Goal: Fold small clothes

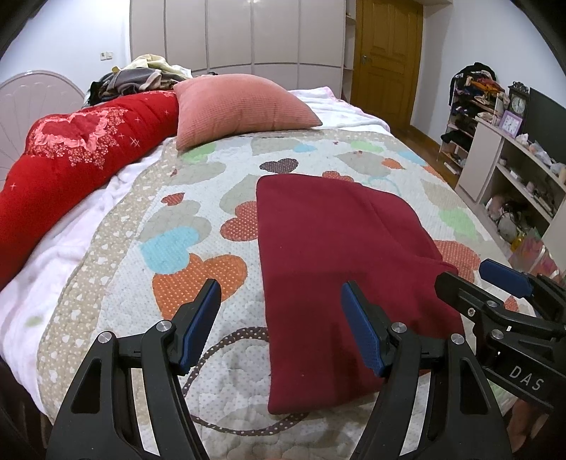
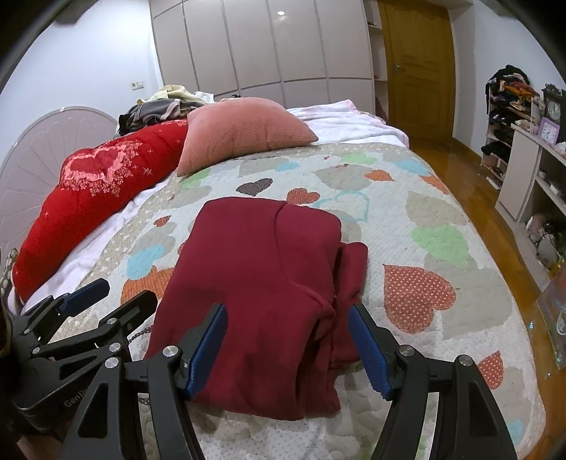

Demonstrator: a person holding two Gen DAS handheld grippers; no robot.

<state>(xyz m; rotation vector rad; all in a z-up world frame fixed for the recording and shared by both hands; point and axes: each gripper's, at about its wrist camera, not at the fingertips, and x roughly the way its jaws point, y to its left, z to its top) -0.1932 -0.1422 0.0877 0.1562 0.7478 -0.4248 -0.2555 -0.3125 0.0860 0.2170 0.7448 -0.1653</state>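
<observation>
While dark-red garment (image 1: pixel 339 254) lies folded, both claws (image 1: pixel 281 327) (image 2: pixel 288 345) gape wide, empty; right reads "DAS".

I am in a home bedroom. Under me lies a bed with a heart-patterned quilt (image 1: pixel 198 198), a pink cushion (image 1: pixel 237 106) and a red bolster (image 1: pixel 70 155) toward its head edge by the headboard (image 2: pixel 46 141). Beyond stand a tall pale wardrobe (image 1: pixel 233 32) and a wooden door (image 1: pixel 385 60). Shelves (image 1: pixel 509 173) with clocks and a clothes-laden rack (image 2: pixel 506 106) line the side wall.
</observation>
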